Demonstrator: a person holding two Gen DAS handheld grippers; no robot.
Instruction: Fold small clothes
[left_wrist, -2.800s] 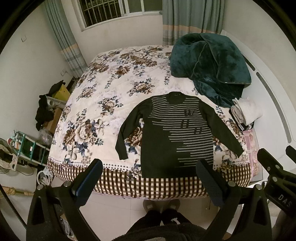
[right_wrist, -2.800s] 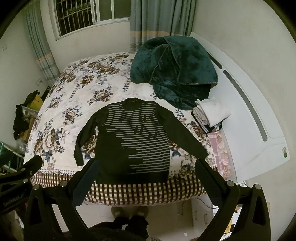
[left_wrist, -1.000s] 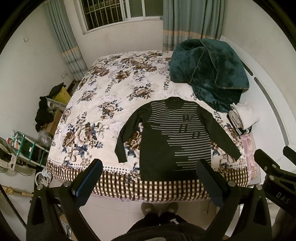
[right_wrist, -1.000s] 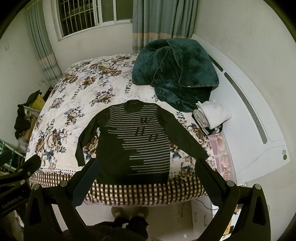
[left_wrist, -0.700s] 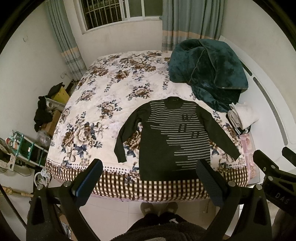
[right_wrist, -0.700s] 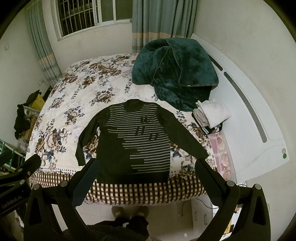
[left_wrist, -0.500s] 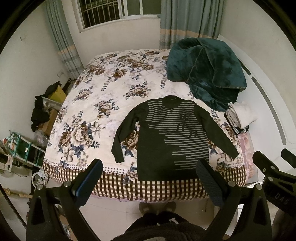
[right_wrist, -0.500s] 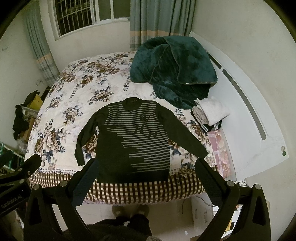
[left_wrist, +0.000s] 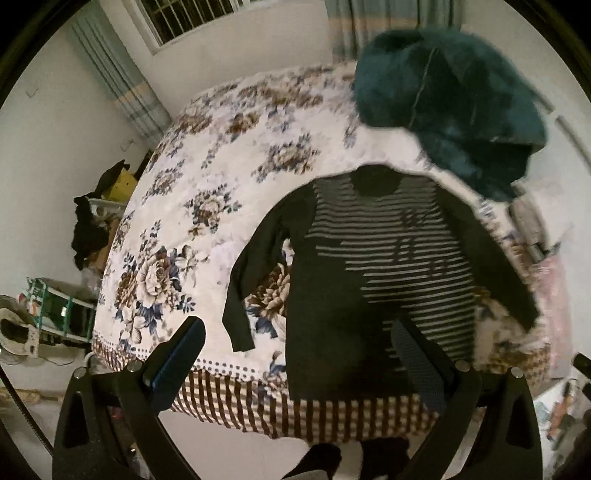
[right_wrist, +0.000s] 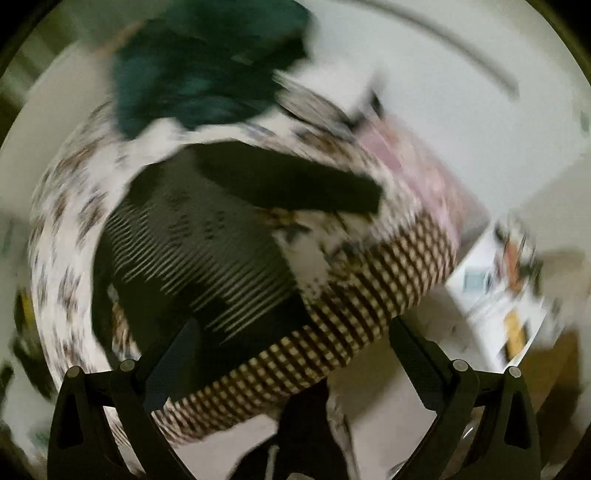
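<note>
Sweater (left_wrist: 373, 273) lies flat, collar toward window, both tongs (left_wrist: 295, 354) (right_wrist: 291, 350) spread apart.

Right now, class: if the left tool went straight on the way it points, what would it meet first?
Probably the dark striped sweater lying flat on the floral bedspread, near its hem. The open left tool holds nothing; depth is unclear, so the bed's checked edge might come first.

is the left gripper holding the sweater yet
No, the left gripper is open and empty above the bed's edge, and the striped sweater lies flat on the floral bedspread, untouched.
</note>
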